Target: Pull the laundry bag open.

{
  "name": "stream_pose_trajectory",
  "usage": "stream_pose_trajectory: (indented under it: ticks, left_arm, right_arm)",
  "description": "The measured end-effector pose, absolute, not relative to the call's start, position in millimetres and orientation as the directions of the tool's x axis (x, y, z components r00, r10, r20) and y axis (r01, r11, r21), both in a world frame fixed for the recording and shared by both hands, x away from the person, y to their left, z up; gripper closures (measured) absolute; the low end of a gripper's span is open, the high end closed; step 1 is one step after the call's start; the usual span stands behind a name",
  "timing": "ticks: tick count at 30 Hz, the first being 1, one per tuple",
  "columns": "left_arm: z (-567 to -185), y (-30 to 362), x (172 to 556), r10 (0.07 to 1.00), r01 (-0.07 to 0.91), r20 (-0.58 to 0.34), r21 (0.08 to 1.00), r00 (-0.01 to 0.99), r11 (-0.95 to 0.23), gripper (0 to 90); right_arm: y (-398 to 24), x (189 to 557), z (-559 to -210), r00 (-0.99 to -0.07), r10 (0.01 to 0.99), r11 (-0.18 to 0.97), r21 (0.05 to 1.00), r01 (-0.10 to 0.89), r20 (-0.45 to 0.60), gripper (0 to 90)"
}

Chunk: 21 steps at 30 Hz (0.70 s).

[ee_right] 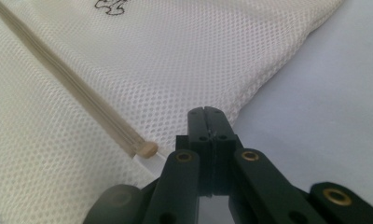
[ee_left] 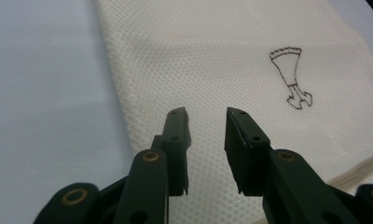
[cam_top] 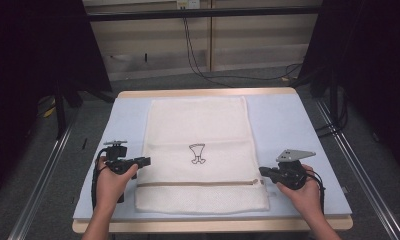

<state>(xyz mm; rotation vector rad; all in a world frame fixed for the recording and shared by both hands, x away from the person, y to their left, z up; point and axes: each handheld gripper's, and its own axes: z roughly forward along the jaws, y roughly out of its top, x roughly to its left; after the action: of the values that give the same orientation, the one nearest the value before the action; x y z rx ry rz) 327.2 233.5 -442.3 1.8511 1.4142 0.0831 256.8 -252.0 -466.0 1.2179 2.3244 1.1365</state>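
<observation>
A cream mesh bag (cam_top: 198,150) lies flat in the middle of the frame on the pale blue table (cam_top: 283,120), its long side running from top to bottom. A small dark outline drawing (cam_top: 197,153) sits at its centre, and a tan zipper (cam_top: 198,183) crosses it lower down. At lower left, the left tongs (cam_top: 147,161) reach the bag's left edge. At lower right, the right tongs (cam_top: 262,171) point at the zipper's right end.

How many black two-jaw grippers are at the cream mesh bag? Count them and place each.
2. The left black two-jaw gripper is at the cream mesh laundry bag's left edge, jaws apart; the right black two-jaw gripper is at the beige zipper's right end, jaws together.
</observation>
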Motion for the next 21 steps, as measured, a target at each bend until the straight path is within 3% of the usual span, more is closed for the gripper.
stream_pose_trajectory:
  ticks: [5, 21]
  left_arm:
    - [-439.4, 209.7, 327.2, 0.793, 0.785, -0.43, 0.612, 0.431, -0.095, 64.9]
    - [-441.8, 128.7, 314.8, 0.622, 0.808, -0.565, 0.553, 0.542, -0.203, 63.2]
  right_arm:
    - [-249.7, 249.0, -464.7, -0.613, 0.783, 0.342, 0.749, 0.567, 0.107, 90.0]
    - [-232.0, 243.6, -469.2, -0.657, 0.743, 0.373, 0.735, 0.567, 0.13, 90.0]
